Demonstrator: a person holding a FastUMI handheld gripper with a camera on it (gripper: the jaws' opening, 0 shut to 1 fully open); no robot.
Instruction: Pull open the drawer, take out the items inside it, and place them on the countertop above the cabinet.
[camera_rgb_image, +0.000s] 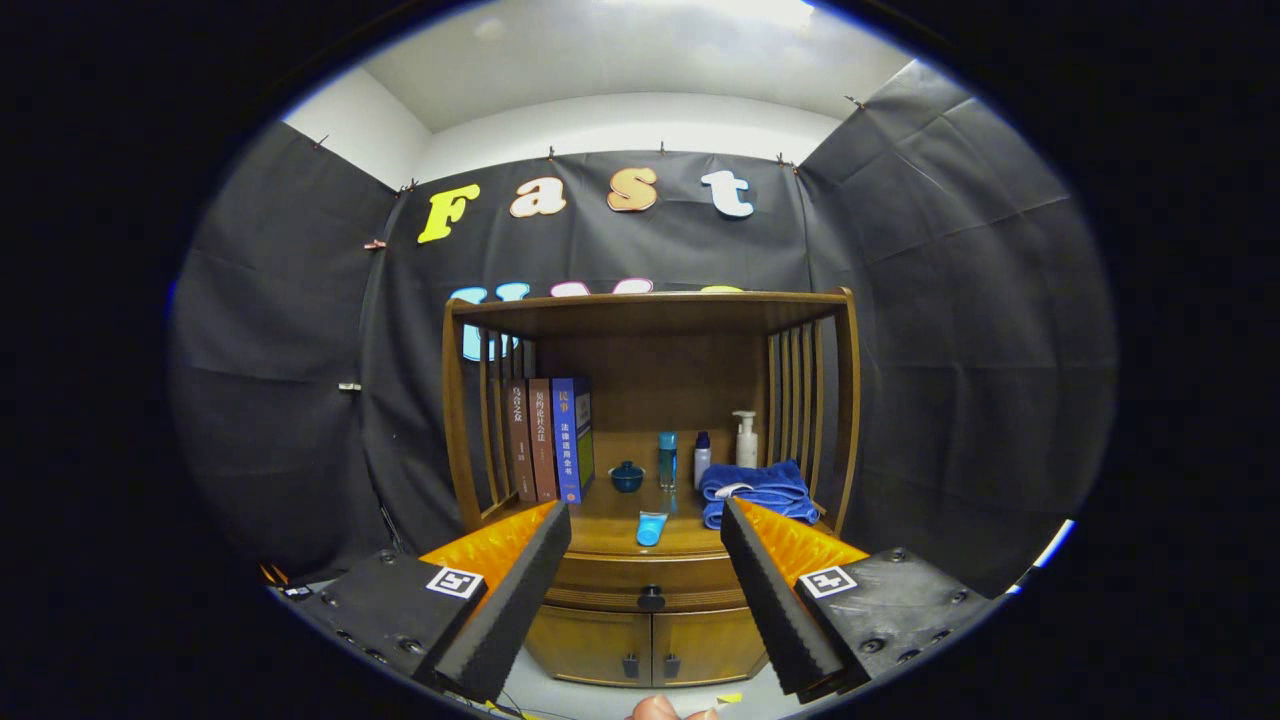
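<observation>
A wooden cabinet (650, 640) stands ahead, with a hutch shelf over its countertop (610, 530). Its drawer (600, 582) sits shut under the countertop, a dark round knob (651, 598) at its middle. A light blue tube (651, 527) lies on the countertop near the front edge. My gripper (645, 545) is open, fingers spread wide, well short of the cabinet. The knob shows between the fingers, a little below the tips. Nothing is held.
On the countertop stand three books (545, 438) at the left, a small dark blue lidded bowl (627, 477), a blue bottle (667, 459), a small white bottle (702, 459), a pump bottle (745, 440) and a folded blue towel (757, 491). Two lower doors (650, 645) sit below the drawer.
</observation>
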